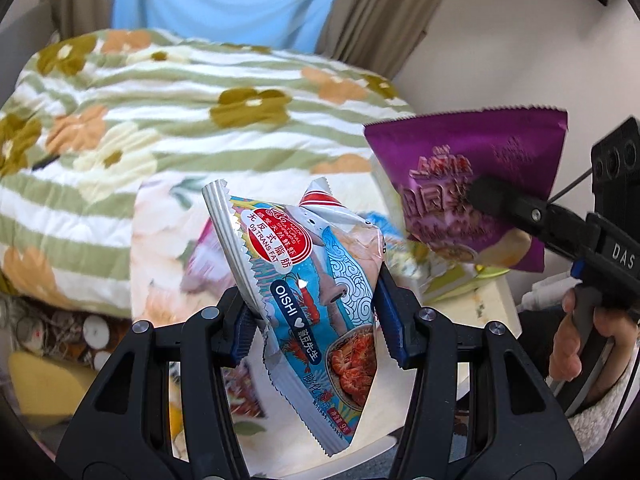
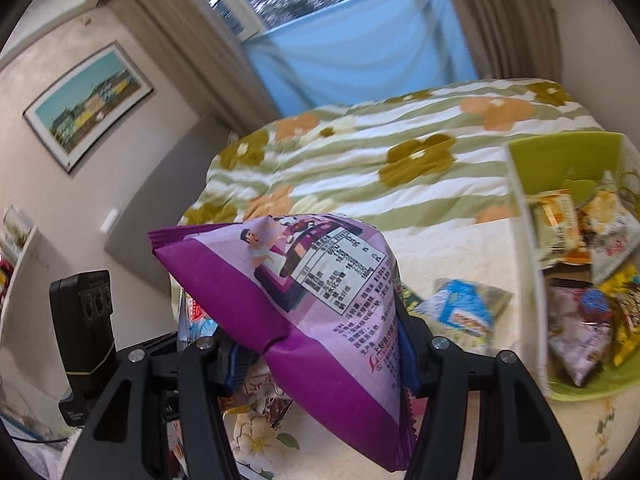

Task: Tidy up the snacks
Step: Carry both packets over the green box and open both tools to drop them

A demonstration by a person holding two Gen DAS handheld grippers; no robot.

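Observation:
My left gripper (image 1: 316, 312) is shut on a blue and white OISHI prawn snack bag (image 1: 316, 280), held up over a floral tablecloth (image 1: 160, 248). To its right in the left wrist view, the right gripper's black finger (image 1: 504, 200) lies across a purple snack bag (image 1: 472, 168), with a hand (image 1: 576, 336) on its handle. In the right wrist view my right gripper (image 2: 320, 352) is shut on that purple snack bag (image 2: 304, 312), its back label facing me. A blue snack packet (image 2: 464, 308) lies on the table beyond it.
A green bin (image 2: 560, 152) with several snack packets stands at the right. A bed with a green-striped flowered quilt (image 2: 400, 148) lies behind the table. Curtains and a blue sheet (image 2: 352, 56) hang at the window, and a framed picture (image 2: 88, 108) is on the left wall.

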